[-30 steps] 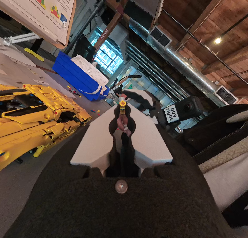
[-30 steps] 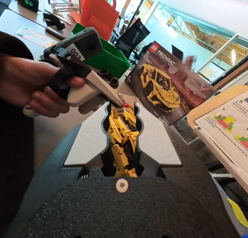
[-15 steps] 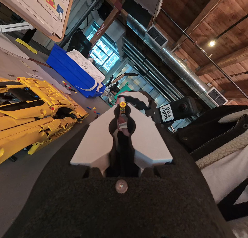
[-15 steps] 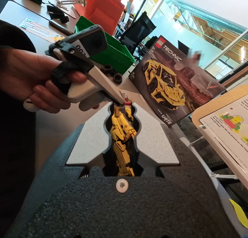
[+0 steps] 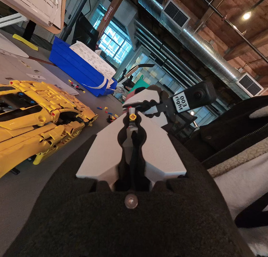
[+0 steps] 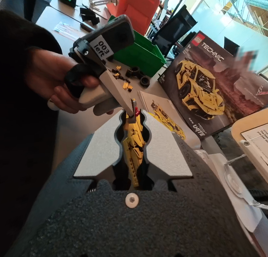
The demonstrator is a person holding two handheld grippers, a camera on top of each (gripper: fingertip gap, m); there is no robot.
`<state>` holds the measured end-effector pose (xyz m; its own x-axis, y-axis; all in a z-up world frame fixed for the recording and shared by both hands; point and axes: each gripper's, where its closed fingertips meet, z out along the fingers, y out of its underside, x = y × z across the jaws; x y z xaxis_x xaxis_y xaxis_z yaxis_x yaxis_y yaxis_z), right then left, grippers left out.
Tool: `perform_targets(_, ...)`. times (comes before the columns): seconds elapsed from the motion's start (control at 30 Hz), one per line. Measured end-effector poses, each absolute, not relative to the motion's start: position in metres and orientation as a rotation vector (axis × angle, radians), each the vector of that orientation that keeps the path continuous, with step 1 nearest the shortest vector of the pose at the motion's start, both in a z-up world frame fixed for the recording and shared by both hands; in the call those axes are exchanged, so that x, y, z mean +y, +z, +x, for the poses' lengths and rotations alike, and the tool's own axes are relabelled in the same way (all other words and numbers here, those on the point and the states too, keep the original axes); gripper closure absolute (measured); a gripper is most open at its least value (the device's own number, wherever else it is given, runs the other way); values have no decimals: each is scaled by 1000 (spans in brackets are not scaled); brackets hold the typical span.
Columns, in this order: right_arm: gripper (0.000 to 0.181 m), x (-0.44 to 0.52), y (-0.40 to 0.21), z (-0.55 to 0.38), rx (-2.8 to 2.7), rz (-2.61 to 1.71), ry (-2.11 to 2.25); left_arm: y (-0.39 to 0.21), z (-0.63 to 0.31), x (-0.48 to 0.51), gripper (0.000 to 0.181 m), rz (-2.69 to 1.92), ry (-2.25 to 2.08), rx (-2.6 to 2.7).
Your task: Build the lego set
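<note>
Left gripper (image 5: 132,116) clamped on one small yellow-and-grey pin (image 5: 132,115), long axis running forward past the tips. Right gripper (image 6: 134,114) partly apart, tips flanking that pin's red end, contact unclear. One yellow car (image 5: 37,119) lies left of the left gripper, bare table (image 5: 21,192) around it.

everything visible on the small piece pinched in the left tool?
The small piece is a short stack of plastic Lego parts: a yellow connector with a cross-shaped axle hole facing the camera, a light grey cylinder above it and grey bits below. It is clamped at the very tips of the shut left tool, held in the air, off the table. The right tool closes in right at its top end with a small red part; whether they touch can't be told. In the right wrist view it shows as a thin grey-and-red stack.
</note>
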<state>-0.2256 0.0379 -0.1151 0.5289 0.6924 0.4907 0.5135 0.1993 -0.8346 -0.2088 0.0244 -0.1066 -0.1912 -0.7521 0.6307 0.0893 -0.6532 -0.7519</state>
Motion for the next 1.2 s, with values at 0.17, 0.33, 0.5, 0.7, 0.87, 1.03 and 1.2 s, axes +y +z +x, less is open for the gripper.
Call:
perform_targets(0.17, 162, 43, -113, -226, -1040, -1445, 110, -106, -210, 29, 175, -1506, -1949, 730)
perform_targets(0.33, 160, 48, -111, -226, -1007, -1410, 23, -106, -212, 35, 175, -1518, -1986, 671)
perform_targets(0.5, 160, 49, -113, -225, -971, -1436, 48, -108, -212, 37, 175, -1532, -1985, 659)
perform_targets(0.7, 160, 50, -113, -223, -953, -1402, -41, -110, -212, 39, 175, -1550, -1989, 642)
perform_targets(0.87, 163, 47, -112, -219, -915, -1431, 50, -111, -213, 41, 174, -1556, -1976, 636)
perform_targets(1.03, 177, 41, -112, -219, -905, -1431, 138, -111, -214, 41, 174, -1552, -1977, 641)
perform_targets(1.2, 181, 39, -109, -218, -889, -1446, 240, -113, -212, 39, 175, -1556, -1944, 680)
